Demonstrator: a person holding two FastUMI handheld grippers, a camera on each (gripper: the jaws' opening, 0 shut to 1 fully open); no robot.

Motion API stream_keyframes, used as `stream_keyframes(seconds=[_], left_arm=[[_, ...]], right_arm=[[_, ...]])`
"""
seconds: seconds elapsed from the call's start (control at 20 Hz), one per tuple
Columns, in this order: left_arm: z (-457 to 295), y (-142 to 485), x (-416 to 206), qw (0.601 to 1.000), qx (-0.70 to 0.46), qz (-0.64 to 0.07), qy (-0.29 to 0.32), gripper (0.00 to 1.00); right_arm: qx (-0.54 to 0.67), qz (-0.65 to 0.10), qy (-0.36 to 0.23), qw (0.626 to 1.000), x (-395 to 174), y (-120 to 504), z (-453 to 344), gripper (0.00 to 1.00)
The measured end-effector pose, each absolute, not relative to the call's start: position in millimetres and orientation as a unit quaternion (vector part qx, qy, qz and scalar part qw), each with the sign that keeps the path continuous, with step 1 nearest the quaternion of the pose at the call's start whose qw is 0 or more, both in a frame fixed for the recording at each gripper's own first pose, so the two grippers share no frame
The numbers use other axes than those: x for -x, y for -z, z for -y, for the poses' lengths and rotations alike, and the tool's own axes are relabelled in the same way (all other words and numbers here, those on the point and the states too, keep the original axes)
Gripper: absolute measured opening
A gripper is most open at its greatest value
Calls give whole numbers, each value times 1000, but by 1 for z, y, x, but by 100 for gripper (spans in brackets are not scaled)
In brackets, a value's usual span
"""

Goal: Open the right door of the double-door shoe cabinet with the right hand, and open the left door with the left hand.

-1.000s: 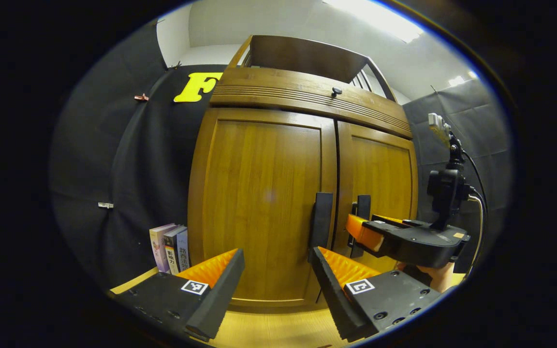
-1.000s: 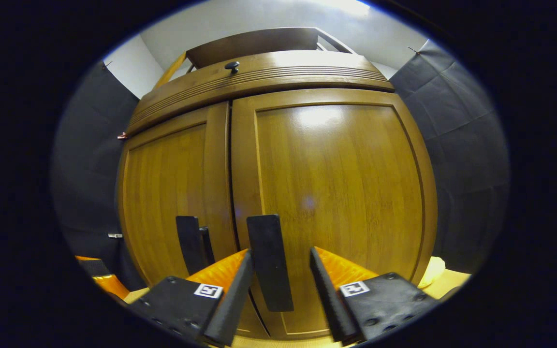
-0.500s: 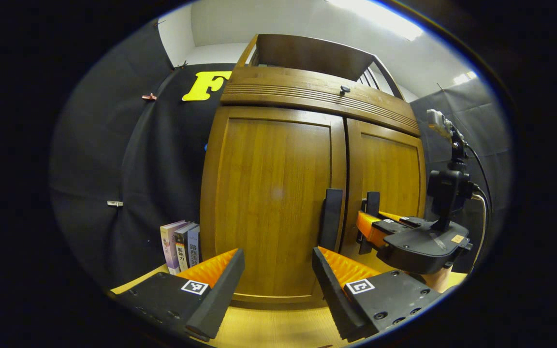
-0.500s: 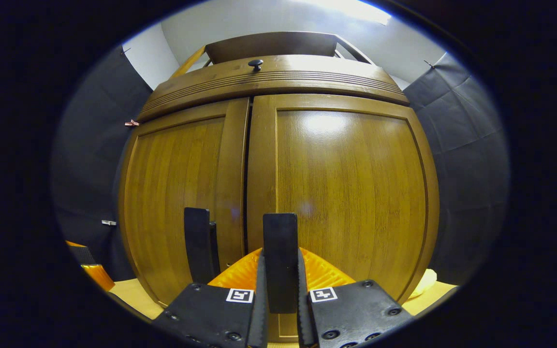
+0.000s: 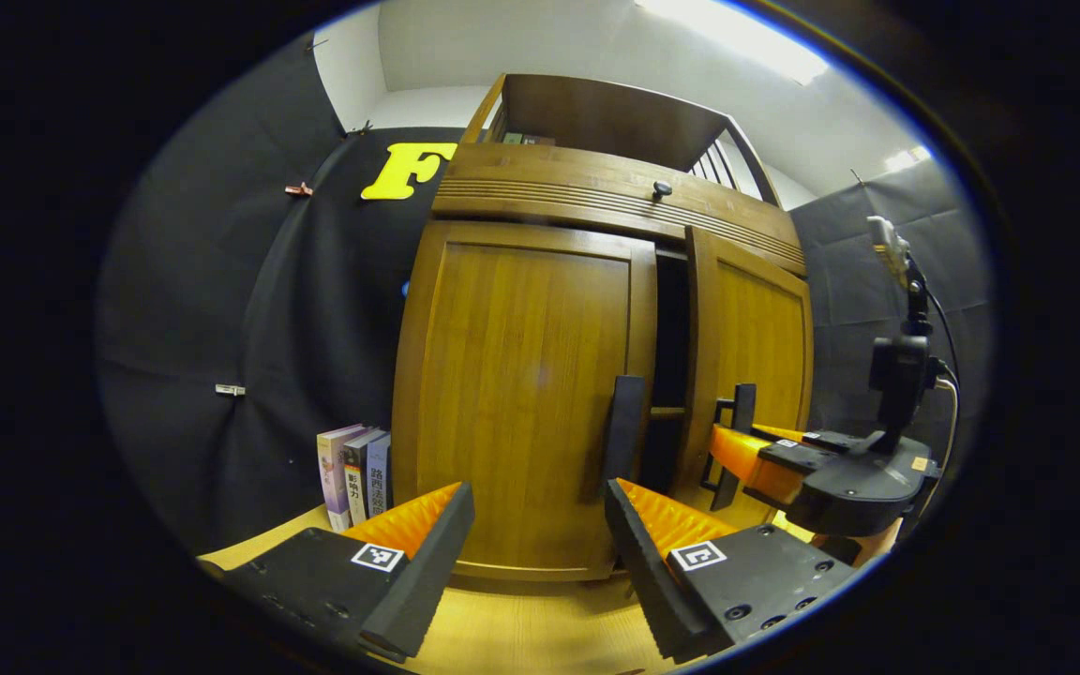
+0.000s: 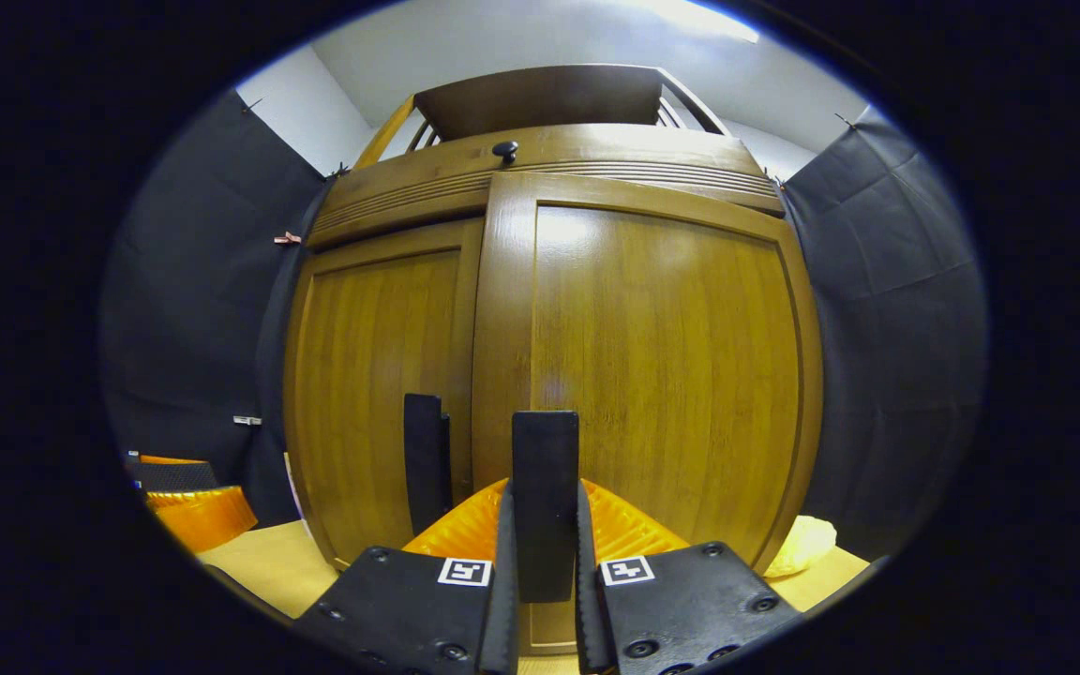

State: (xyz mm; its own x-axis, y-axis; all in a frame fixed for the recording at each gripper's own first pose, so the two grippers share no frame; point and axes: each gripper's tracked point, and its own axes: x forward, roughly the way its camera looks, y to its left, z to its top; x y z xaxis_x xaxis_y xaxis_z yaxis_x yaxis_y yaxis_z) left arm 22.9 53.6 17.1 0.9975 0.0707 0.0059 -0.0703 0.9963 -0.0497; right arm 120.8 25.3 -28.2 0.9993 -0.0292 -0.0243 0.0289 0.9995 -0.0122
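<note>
A wooden double-door shoe cabinet (image 5: pixel 521 187) stands in front of me. Its right door (image 5: pixel 751 356) (image 6: pixel 662 375) is swung a little outward, leaving a dark gap beside the left door (image 5: pixel 521 403) (image 6: pixel 381 394), which is flush. My right gripper (image 6: pixel 545 553) (image 5: pixel 737 450) is shut on the right door's black handle (image 6: pixel 545 497) (image 5: pixel 735 441). My left gripper (image 5: pixel 538 534) is open, a short way in front of the left door, and the left door's black handle (image 5: pixel 624 427) (image 6: pixel 425 459) rises just above its right finger.
Several books (image 5: pixel 357 473) stand upright left of the cabinet on the pale wooden floor (image 5: pixel 521 633). A small black knob (image 5: pixel 661 188) sits on the drawer above the doors. A pale yellow object (image 6: pixel 802 548) lies at the cabinet's right foot.
The right gripper has closed on the right door's handle and pulled it, so the door has swung out and a dark gap has opened. My left gripper stays open and has shifted slightly.
</note>
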Motion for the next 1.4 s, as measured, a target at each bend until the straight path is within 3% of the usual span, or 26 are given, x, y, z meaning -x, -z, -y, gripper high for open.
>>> stream_keyframes(seconds=[0.45, 0.5, 0.7, 1.0, 1.05, 1.1, 1.25, 1.35, 1.4], left_arm=[[-33, -22, 4, 999, 26, 0, -45, 86], [-30, -22, 7, 999, 29, 0, -46, 86], [-20, -25, 13, 998, 36, 1, -50, 88], [3, -21, 3, 998, 41, -4, -40, 88], [8, -20, 0, 999, 40, -6, -36, 88], [12, -20, -4, 999, 38, -6, -33, 88], [20, -19, -15, 999, 33, -5, -29, 88], [22, -18, -25, 999, 32, -5, -29, 88], [21, -18, -31, 999, 29, -3, -31, 88]], right_arm=[[1, -8, 4, 1000, -50, 7, 3, 23], [0, -8, 5, 1000, -43, 5, 8, 27], [-2, -8, 11, 1000, -12, -3, 32, 27], [-10, -7, 43, 999, 27, -15, 83, 26], [-13, -8, 49, 999, 31, -17, 93, 22], [-14, -10, 59, 998, 34, -16, 103, 26], [-4, -24, 89, 996, 36, -7, 139, 26], [4, -27, 98, 995, 40, -11, 157, 11], [0, -27, 90, 996, 41, -12, 158, 21]])
